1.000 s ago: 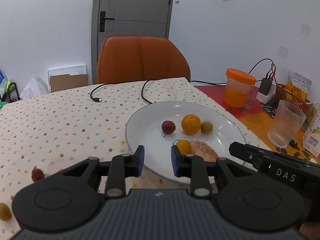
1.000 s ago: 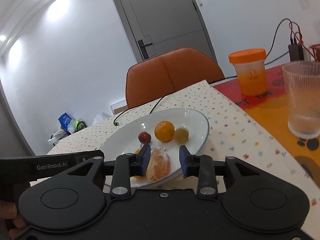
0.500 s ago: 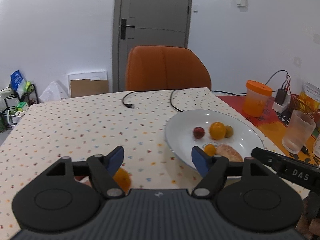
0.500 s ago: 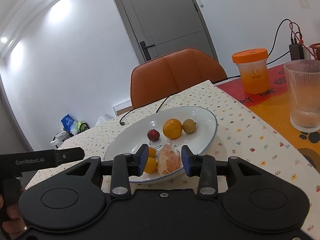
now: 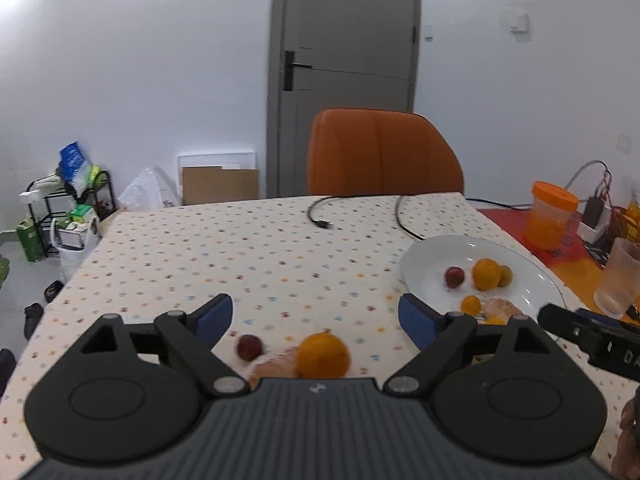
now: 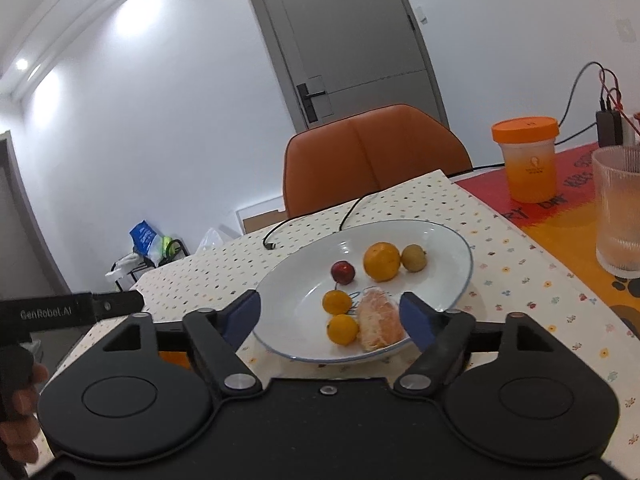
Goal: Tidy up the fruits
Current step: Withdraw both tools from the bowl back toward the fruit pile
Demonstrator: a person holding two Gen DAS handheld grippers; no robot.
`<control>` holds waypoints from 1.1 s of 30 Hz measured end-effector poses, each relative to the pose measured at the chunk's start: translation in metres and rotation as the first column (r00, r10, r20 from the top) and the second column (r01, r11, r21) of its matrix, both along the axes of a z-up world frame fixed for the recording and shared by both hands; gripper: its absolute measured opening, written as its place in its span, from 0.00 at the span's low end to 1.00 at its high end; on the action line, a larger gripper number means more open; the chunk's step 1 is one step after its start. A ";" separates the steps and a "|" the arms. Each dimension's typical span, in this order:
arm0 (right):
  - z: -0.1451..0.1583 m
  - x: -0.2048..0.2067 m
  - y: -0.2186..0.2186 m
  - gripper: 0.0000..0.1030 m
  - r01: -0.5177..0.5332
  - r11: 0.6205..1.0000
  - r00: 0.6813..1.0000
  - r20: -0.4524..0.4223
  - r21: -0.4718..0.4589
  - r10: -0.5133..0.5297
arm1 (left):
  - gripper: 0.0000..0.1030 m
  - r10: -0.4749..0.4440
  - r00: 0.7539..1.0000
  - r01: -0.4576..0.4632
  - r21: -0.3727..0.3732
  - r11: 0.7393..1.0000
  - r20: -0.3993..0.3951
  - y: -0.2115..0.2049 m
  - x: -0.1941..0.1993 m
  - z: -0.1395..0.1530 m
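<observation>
A white plate (image 6: 440,272) holds a red fruit (image 6: 343,272), an orange (image 6: 381,261), a yellow-green fruit (image 6: 414,257), two small oranges (image 6: 337,302) and a peeled orange (image 6: 378,322). My right gripper (image 6: 330,314) hovers at the plate's near rim with its jaws opening; the peeled orange lies between the fingers and the pads are off it. My left gripper (image 5: 316,318) is over the spotted tablecloth, its jaws opening wide. Below it lie an orange (image 5: 323,354), a small red fruit (image 5: 250,347) and a pale peeled piece (image 5: 272,368), none of them touched. The plate (image 5: 424,268) sits to its right.
A black cable (image 5: 320,222) lies on the tablecloth (image 5: 240,248) behind the plate. An orange-lidded jar (image 6: 526,160) and a ribbed glass (image 6: 618,208) stand on the red mat at right. An orange chair (image 5: 380,152) is at the far edge. The right gripper's body (image 5: 592,340) shows in the left wrist view.
My left gripper swung left from the plate to above the loose fruit on the cloth, and its jaws spread wide. My right jaws opened off the peeled orange, which now lies in the plate.
</observation>
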State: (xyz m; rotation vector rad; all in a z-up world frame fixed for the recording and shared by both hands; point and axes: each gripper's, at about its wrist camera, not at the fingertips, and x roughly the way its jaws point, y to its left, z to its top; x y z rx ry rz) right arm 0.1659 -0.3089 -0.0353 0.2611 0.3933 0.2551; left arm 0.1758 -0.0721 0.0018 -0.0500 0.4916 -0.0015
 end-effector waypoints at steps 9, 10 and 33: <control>0.008 -0.008 0.014 0.86 -0.034 0.999 0.999 -0.006 -0.012 0.034 | 0.87 0.062 0.998 -0.062 0.011 0.998 0.008 0.027 -0.014 0.007; 0.008 -0.009 0.015 0.88 -0.037 0.999 0.999 -0.004 -0.011 0.037 | 0.87 0.069 0.998 -0.069 0.014 0.997 0.010 0.030 -0.016 0.007; 0.017 -0.024 0.062 0.92 -0.183 0.981 0.983 -0.022 -0.058 0.182 | 0.87 0.190 0.982 -0.190 -0.020 0.982 -0.021 0.085 -0.056 0.010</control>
